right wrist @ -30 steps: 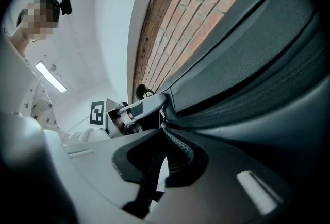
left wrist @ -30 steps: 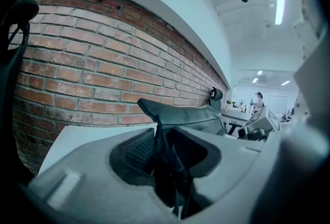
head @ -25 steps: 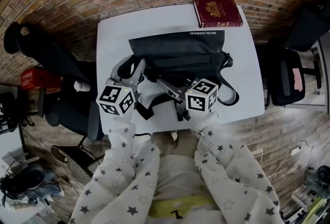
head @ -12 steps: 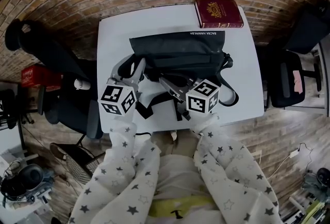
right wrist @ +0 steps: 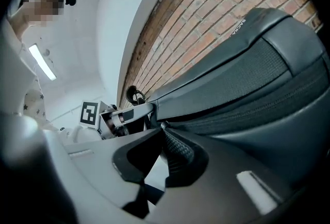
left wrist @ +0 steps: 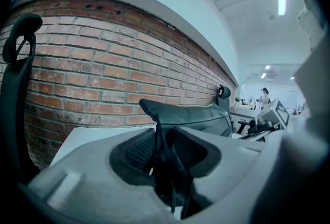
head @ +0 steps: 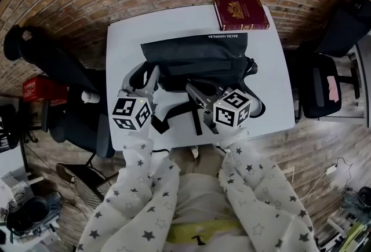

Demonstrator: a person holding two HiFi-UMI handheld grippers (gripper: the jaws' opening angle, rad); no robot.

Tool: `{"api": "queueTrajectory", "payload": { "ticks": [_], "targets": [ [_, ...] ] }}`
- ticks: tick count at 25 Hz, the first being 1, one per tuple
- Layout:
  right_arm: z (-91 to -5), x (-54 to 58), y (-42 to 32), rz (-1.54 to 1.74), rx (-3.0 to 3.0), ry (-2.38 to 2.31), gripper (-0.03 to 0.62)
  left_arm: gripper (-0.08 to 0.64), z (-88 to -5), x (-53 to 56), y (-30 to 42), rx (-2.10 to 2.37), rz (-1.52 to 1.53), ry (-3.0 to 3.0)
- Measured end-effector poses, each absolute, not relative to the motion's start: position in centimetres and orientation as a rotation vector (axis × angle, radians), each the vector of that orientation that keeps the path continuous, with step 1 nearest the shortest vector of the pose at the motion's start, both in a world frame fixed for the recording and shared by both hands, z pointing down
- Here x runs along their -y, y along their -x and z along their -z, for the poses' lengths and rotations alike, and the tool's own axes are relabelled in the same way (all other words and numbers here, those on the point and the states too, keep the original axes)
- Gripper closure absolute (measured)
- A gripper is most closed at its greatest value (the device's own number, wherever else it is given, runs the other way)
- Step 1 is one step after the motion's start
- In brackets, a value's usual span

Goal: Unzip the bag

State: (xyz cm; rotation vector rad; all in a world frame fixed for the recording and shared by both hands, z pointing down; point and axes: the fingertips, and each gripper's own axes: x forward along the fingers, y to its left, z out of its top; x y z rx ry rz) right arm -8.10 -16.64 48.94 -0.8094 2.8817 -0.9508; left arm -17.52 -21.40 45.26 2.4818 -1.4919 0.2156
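- I see the black bag (head: pixel 197 57) lying flat in the middle of the white bench (head: pixel 130 33), its printed edge toward the brick wall (left wrist: pixel 93 73).
- A dark red book (head: pixel 240 13) sits at the far right corner of the bench, just beyond the bag and not touching it as far as I can tell.
- My left hand-held gripper (head: pixel 152 80) is at the bag's near left corner. In the left gripper view its pads are clamped on a bunched fold of the bag's black fabric, which fills the gap between them.
- My right hand-held gripper (head: pixel 192 88) reaches in from the near right and meets the bag's front edge near its middle.
- In the right gripper view its jaws are almost together, pinching a small dark zip tab (right wrist: pixel 164 126) that sits right on the bag's zip line.
- The two hand-held grippers are near each other along the same front edge, left one to the left of the right one.
- Loose black straps (head: pixel 194 114) trail from the bag across the near part of the bench.
- Star-patterned sleeves (head: pixel 145 187) show at the bottom of the head view.
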Motion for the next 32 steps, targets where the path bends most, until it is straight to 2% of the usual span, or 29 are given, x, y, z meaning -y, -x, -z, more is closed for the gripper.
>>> {"api": "queueTrajectory", "payload": {
  "ticks": [32],
  "targets": [
    [-48.4, 18.4, 0.9, 0.851, -2.809, 1.080, 0.574, 0.443, -45.4, 21.3, 17.7, 1.618, -0.183, -2.393]
  ]
}}
